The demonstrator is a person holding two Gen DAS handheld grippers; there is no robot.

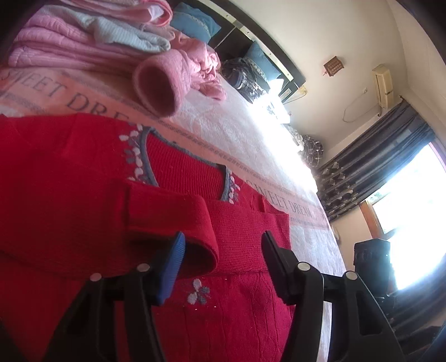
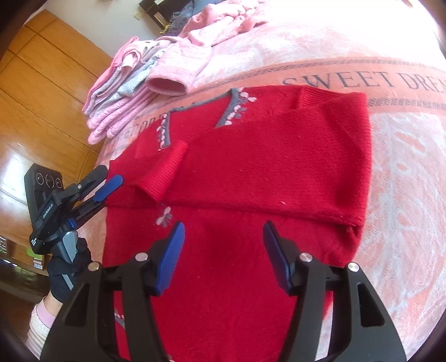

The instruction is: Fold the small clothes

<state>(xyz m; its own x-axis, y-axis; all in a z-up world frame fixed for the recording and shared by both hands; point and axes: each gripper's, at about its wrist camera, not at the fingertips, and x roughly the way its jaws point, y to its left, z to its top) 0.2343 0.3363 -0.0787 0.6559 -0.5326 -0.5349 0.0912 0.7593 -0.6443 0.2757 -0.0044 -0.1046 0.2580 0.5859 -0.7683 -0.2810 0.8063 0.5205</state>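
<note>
Sweater (image 1: 69, 181) in red lies flat on the pink bedspread (image 1: 251, 133), 1 sleeve folded across its chest; the left gripper (image 1: 223, 247) hovers over it, jaws apart and empty. From the right wrist, the right gripper (image 2: 224, 242) hangs open above the hem, beside folded pink clothes (image 2: 122, 92).

Bed (image 2: 390, 172) is wearing a pink blanket (image 2: 320, 47) ("SWEET DREAM" band). Lying on it: red sweater (image 2: 264, 167) with sleeves folded in, folded pink/grey stack (image 2: 125, 92), loose pink garment (image 2: 211, 25) beyond.
</note>
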